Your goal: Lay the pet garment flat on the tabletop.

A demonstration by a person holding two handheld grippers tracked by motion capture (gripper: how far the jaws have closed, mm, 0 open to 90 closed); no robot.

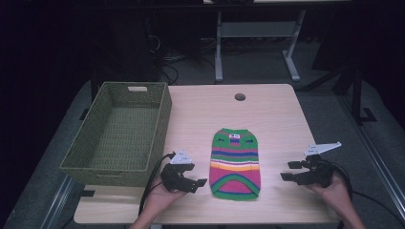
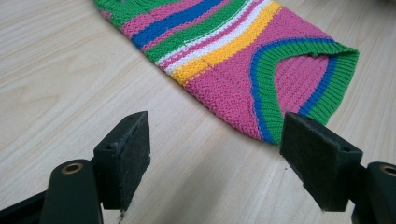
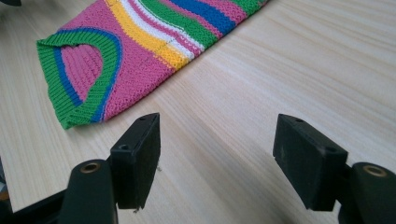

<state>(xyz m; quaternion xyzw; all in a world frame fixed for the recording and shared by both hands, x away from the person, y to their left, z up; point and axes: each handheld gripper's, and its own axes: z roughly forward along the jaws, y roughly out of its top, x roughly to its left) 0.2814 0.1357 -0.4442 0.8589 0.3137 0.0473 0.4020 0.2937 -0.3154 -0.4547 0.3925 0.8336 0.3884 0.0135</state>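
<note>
- Two tongs, left [image 1: 200, 183] and right [image 1: 286, 170], both wide open, empty.
- Striped sweater [image 1: 235, 163] flat on desk [image 1: 277, 119] between them, long axis near-to-far; left tongs nearer its hem.

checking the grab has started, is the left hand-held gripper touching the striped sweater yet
Apart. In the left gripper view, bare table shows between the open left hand-held gripper and the striped sweater.

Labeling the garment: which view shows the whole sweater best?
The high view: the sweater lies flat on the table, neck to hem, fully in frame. The left gripper view and right gripper view crop it to the hem end.
</note>
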